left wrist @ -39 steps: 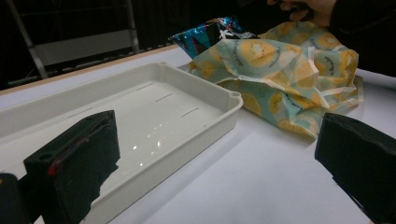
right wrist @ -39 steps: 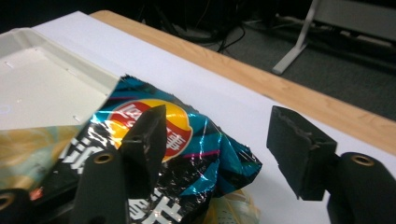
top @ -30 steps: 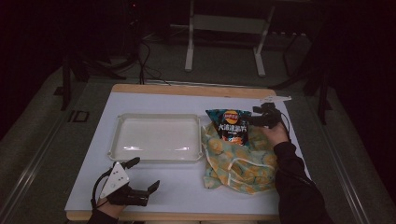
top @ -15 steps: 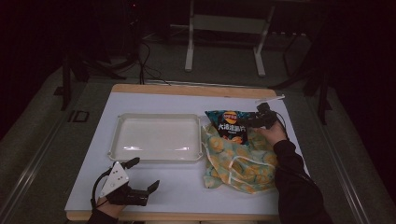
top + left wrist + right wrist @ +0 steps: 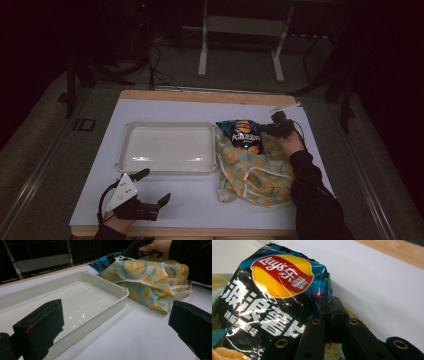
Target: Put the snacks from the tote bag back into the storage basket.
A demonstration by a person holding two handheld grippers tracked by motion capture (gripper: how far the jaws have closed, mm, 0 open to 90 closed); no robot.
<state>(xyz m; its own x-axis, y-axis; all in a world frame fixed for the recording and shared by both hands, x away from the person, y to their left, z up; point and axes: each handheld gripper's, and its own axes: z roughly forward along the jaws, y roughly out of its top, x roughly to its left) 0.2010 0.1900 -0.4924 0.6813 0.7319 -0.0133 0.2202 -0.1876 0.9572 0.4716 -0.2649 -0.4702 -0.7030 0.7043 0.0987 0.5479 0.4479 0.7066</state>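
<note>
1. Nearest the person, the left gripper [image 5: 152,187] sits low on the white table [image 5: 200,200], jaws spread wide with nothing between them.
2. Just beyond it lies the cream tray [image 5: 169,167], bare inside.
3. Right of the tray, the lemon-print cloth bag [image 5: 255,175] lies crumpled on the table.
4. At the far end of the cloth, the chip bag [image 5: 241,134] pokes out, and the right gripper [image 5: 265,129] has just snapped closed, pinching the bag's edge [image 5: 322,296].

Bare table [image 5: 200,200] is lying open ahead of the left gripper [image 5: 150,192]; the tray [image 5: 170,167] is blocking beyond.
</note>
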